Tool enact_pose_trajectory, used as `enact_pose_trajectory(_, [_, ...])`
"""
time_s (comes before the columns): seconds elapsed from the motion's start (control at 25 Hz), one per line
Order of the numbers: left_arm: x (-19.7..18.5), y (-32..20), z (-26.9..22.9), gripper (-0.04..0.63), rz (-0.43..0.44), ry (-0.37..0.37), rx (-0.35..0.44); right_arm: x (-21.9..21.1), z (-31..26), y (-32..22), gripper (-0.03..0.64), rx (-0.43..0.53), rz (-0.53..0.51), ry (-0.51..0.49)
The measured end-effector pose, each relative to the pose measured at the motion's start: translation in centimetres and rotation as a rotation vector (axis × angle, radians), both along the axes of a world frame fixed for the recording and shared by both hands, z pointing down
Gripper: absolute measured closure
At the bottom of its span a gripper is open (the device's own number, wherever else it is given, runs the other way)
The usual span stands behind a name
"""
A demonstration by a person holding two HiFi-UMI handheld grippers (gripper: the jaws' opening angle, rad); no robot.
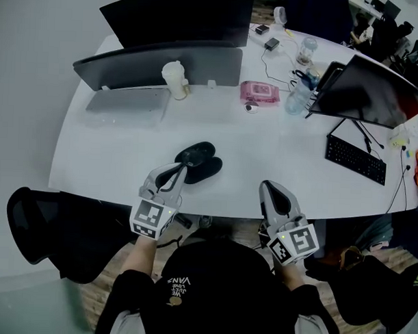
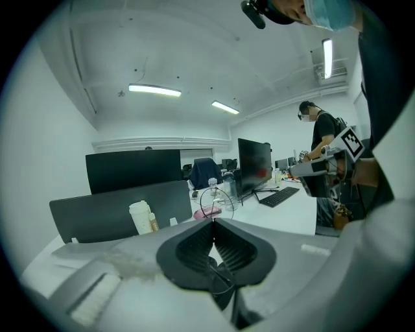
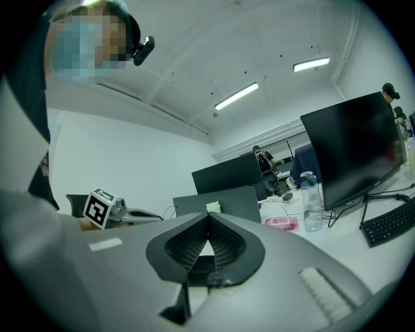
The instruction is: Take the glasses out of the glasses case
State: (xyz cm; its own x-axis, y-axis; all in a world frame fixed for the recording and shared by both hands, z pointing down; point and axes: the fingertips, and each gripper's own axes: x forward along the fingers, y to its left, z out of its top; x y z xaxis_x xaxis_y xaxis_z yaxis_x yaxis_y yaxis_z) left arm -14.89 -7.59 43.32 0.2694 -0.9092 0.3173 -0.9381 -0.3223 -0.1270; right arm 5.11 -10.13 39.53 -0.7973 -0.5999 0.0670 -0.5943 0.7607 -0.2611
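The black glasses case (image 1: 199,161) lies open on the white table (image 1: 106,159), near its front edge. My left gripper (image 1: 176,171) is just left of the case, a little above the table. In the left gripper view that gripper (image 2: 213,222) is shut on thin wire-rimmed glasses (image 2: 216,201); one round rim stands up past the tips. The glasses are too thin to make out in the head view. My right gripper (image 1: 272,191) hovers at the table's front edge, right of the case. In its own view its jaws (image 3: 207,216) meet at the tips with nothing between them.
At the back of the table stand a paper cup (image 1: 174,79), a pink pack (image 1: 258,93), a water bottle (image 1: 297,98) and dark monitors (image 1: 158,64). A keyboard (image 1: 355,159) and a tilted screen (image 1: 376,93) are at the right. A black chair (image 1: 36,225) is at the left.
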Motion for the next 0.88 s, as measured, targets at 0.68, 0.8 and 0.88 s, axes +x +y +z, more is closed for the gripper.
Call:
enact_pose_trajectory(0.68, [0.1, 3.8, -1.9, 0.588, -0.1, 0.037, 0.04, -0.8, -0.6, 0.4, 0.618, 0.01, -0.08, 0.0])
enact_pose_trajectory(0.8, [0.1, 4.5, -2.2, 0.588, -0.112, 0.046, 0.05, -1.0, -0.6, 0.6, 0.618, 0.011, -0.093, 0.003])
enact_pose_trajectory(0.88, [0.1, 4.9, -2.3, 0.588, -0.121, 0.05, 0.054, -1.1, -0.7, 0.8, 0.618, 0.012, -0.101, 0.005])
